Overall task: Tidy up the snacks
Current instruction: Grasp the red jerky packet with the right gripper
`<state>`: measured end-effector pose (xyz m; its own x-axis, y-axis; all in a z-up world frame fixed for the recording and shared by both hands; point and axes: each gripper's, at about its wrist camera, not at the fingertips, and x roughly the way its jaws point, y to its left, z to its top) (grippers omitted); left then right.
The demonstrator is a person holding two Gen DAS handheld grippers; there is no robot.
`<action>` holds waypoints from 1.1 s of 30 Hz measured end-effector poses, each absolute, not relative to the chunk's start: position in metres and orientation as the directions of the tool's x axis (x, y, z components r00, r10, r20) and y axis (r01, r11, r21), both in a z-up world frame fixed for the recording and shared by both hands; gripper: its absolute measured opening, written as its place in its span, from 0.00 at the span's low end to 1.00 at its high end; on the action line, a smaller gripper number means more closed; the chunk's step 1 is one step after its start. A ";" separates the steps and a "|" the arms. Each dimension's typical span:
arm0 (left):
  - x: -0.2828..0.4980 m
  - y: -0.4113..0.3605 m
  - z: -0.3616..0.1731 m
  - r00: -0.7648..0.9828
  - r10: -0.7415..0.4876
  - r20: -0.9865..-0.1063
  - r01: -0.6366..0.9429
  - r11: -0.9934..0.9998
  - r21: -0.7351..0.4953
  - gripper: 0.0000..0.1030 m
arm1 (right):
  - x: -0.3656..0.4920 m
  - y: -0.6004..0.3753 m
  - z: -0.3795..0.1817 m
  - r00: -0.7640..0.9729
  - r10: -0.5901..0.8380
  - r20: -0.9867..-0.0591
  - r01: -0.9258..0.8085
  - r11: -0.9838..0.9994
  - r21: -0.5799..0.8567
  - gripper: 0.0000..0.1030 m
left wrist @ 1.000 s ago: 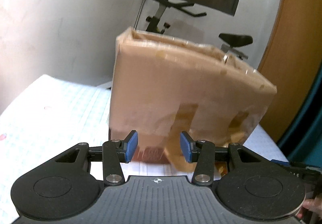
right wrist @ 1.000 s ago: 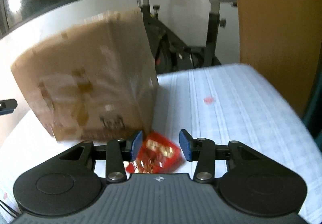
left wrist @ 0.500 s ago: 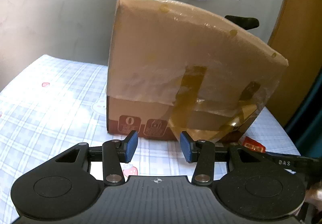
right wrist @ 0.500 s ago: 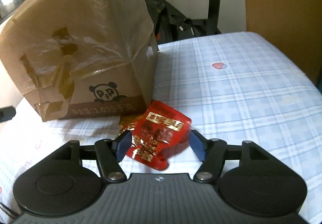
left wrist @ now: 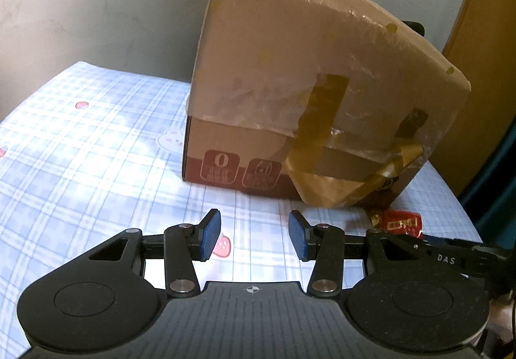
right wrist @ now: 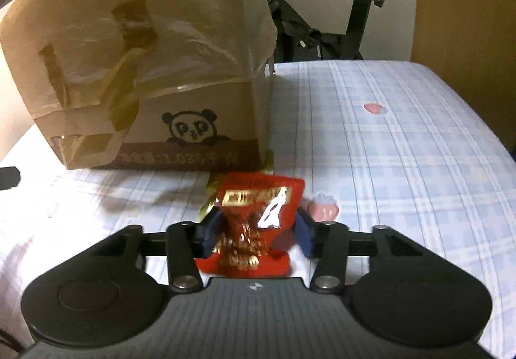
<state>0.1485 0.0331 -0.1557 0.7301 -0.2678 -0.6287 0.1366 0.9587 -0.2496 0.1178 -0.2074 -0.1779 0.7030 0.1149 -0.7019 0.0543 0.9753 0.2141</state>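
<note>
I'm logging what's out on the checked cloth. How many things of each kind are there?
Cardboard box: 1
Red snack packet: 1, between the right gripper's closing pads
Gold-wrapped snack: 1, partly hidden under the packet
Total: 3

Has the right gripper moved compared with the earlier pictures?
Yes. The right gripper came down toward the cardboard box, and its jaws have just been closing around the red snack packet.

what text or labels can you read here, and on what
"0": in a red square on the cardboard box, small print beneath it blurred.
"P P": on the panda face drawn on the box's other side.
"1.035": in the dark strip under the panda, characters around it unreadable.
"DAS": white letters on the black gripper part.
Red snack packet: gold label blurred, unreadable.
</note>
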 end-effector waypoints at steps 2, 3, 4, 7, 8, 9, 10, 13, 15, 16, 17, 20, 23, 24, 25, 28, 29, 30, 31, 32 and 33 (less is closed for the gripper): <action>0.146 0.033 -0.157 0.727 -0.276 -0.629 0.143 0.956 -0.255 0.47 | 0.111 -0.204 -0.178 0.703 0.125 -0.700 0.046 0.974 0.221 0.40; 0.145 0.033 -0.158 0.725 -0.280 -0.629 0.146 0.955 -0.257 0.47 | 0.109 -0.201 -0.177 0.703 0.129 -0.700 0.040 0.975 0.220 0.40; 0.143 0.033 -0.159 0.724 -0.284 -0.629 0.149 0.954 -0.259 0.47 | 0.107 -0.199 -0.177 0.702 0.135 -0.700 0.034 0.974 0.222 0.40; 0.139 0.033 -0.162 0.719 -0.294 -0.630 0.157 0.951 -0.265 0.47 | 0.106 -0.195 -0.176 0.699 0.145 -0.700 0.027 0.973 0.229 0.40; 0.138 0.034 -0.163 0.717 -0.296 -0.631 0.158 0.951 -0.266 0.47 | 0.106 -0.192 -0.176 0.696 0.158 -0.700 0.019 0.971 0.238 0.40; 0.138 0.036 -0.164 0.716 -0.296 -0.632 0.156 0.951 -0.268 0.47 | 0.106 -0.190 -0.176 0.692 0.174 -0.701 0.006 0.969 0.247 0.40; 0.137 0.037 -0.165 0.715 -0.296 -0.633 0.154 0.950 -0.272 0.47 | 0.107 -0.186 -0.175 0.685 0.198 -0.701 -0.014 0.966 0.259 0.39; 0.137 0.041 -0.168 0.711 -0.296 -0.638 0.140 0.949 -0.284 0.47 | 0.109 -0.171 -0.174 0.670 0.237 -0.704 -0.065 0.963 0.262 0.39; 0.137 0.041 -0.168 0.709 -0.295 -0.640 0.137 0.949 -0.286 0.47 | 0.112 -0.161 -0.175 0.664 0.256 -0.703 -0.089 0.960 0.265 0.39; 0.137 0.041 -0.167 0.709 -0.295 -0.640 0.138 0.949 -0.285 0.47 | 0.114 -0.157 -0.175 0.661 0.266 -0.702 -0.098 0.958 0.270 0.39; 0.136 0.041 -0.167 0.709 -0.296 -0.641 0.139 0.949 -0.285 0.47 | 0.116 -0.152 -0.175 0.658 0.274 -0.701 -0.108 0.956 0.273 0.39; 0.136 0.041 -0.166 0.707 -0.296 -0.642 0.137 0.949 -0.285 0.47 | 0.122 -0.142 -0.175 0.652 0.295 -0.698 -0.135 0.952 0.275 0.39; 0.137 0.042 -0.167 0.708 -0.291 -0.644 0.127 0.949 -0.289 0.47 | 0.123 -0.135 -0.176 0.654 0.299 -0.695 -0.149 0.951 0.269 0.39; 0.137 0.042 -0.167 0.708 -0.288 -0.645 0.123 0.949 -0.290 0.47 | 0.122 -0.135 -0.177 0.655 0.299 -0.694 -0.148 0.951 0.270 0.39; 0.137 0.043 -0.167 0.707 -0.287 -0.646 0.120 0.949 -0.290 0.47 | 0.122 -0.136 -0.177 0.655 0.302 -0.692 -0.148 0.950 0.275 0.39; 0.137 0.039 -0.167 0.704 -0.285 -0.651 0.122 0.951 -0.285 0.47 | 0.123 -0.133 -0.177 0.650 0.299 -0.698 -0.156 0.952 0.262 0.40; 0.137 0.038 -0.167 0.703 -0.285 -0.651 0.124 0.951 -0.283 0.47 | 0.124 -0.130 -0.176 0.649 0.295 -0.701 -0.164 0.954 0.250 0.42; 0.137 0.036 -0.167 0.703 -0.286 -0.651 0.127 0.951 -0.280 0.47 | 0.124 -0.128 -0.175 0.649 0.293 -0.702 -0.171 0.955 0.241 0.46; 0.137 0.035 -0.166 0.703 -0.286 -0.651 0.130 0.952 -0.279 0.47 | 0.125 -0.126 -0.175 0.648 0.296 -0.702 -0.182 0.955 0.235 0.49; 0.137 0.035 -0.166 0.703 -0.287 -0.650 0.132 0.952 -0.277 0.47 | 0.127 -0.123 -0.176 0.647 0.299 -0.702 -0.189 0.954 0.232 0.49; 0.137 0.035 -0.166 0.703 -0.287 -0.651 0.132 0.952 -0.276 0.47 | 0.129 -0.121 -0.177 0.646 0.300 -0.702 -0.194 0.954 0.229 0.49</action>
